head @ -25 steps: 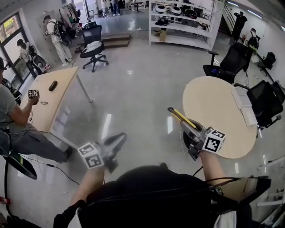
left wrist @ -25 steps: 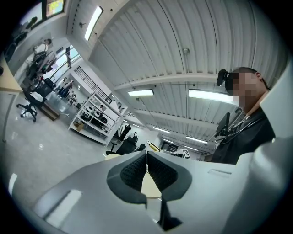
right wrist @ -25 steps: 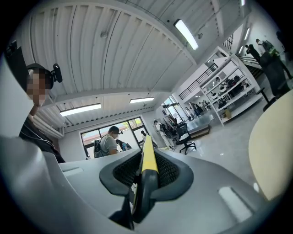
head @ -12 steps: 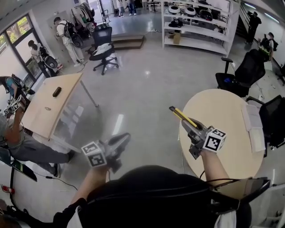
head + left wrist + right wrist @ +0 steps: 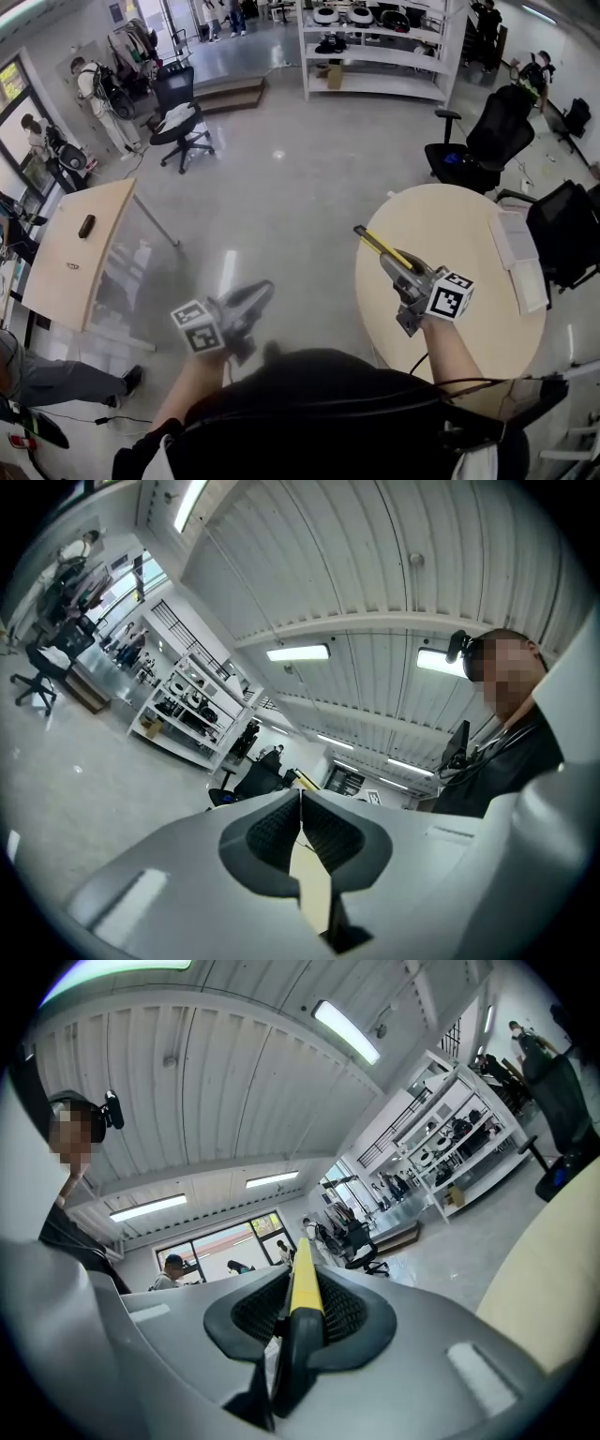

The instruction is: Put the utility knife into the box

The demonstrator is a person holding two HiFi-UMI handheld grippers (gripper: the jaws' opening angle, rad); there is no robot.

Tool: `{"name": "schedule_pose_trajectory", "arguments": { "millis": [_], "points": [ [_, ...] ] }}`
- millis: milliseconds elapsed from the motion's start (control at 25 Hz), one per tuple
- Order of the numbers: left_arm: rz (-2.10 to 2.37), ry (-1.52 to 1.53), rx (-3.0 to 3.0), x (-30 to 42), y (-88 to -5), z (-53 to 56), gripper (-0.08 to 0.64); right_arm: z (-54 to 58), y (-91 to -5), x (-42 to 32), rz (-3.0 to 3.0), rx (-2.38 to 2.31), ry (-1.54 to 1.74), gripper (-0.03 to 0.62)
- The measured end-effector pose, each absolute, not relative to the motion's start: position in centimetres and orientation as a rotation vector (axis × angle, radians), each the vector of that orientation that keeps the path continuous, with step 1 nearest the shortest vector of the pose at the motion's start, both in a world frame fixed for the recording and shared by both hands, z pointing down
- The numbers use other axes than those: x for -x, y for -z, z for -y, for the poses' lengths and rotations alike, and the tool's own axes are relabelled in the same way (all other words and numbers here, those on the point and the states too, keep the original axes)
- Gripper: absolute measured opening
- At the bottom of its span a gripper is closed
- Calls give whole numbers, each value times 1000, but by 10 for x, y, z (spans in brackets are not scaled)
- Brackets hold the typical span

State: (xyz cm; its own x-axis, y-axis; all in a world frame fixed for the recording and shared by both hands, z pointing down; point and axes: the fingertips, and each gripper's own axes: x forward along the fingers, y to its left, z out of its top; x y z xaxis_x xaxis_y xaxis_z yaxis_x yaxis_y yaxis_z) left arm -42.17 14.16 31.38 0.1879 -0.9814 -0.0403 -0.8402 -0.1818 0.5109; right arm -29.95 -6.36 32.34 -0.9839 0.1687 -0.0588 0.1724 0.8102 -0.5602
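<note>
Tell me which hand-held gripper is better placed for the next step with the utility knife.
Right. The right hand-held gripper is shut on the utility knife and hangs over the round table. The left hand-held gripper is shut on nothing, over the floor. No box shows in any view.

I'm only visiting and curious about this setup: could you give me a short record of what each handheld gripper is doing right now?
Left gripper: jaws together, nothing between them
Right gripper: shut on the utility knife
Utility knife: yellow and black, sticking forward out of the jaws
Under left gripper: grey floor
Under right gripper: edge of the round table
</note>
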Motion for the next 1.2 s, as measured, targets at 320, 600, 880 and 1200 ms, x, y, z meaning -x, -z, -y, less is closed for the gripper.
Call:
{"name": "schedule_pose_trajectory", "arguments": {
  "millis": [320,600,880,1200],
  "points": [
    [1613,546,-2219,539,-312,-106,5,87,-308,402,-3021,-129,834,92],
    [1601,498,-2290,675,-296,-97,5,93,-283,522,-3006,-55,788,92],
    [1645,539,-2275,730,-297,-74,5,110,-292,573,-3053,-107,766,92],
    [1686,546,-2246,750,-292,-61,5,143,-281,587,-3040,-80,763,91]
  ]
}}
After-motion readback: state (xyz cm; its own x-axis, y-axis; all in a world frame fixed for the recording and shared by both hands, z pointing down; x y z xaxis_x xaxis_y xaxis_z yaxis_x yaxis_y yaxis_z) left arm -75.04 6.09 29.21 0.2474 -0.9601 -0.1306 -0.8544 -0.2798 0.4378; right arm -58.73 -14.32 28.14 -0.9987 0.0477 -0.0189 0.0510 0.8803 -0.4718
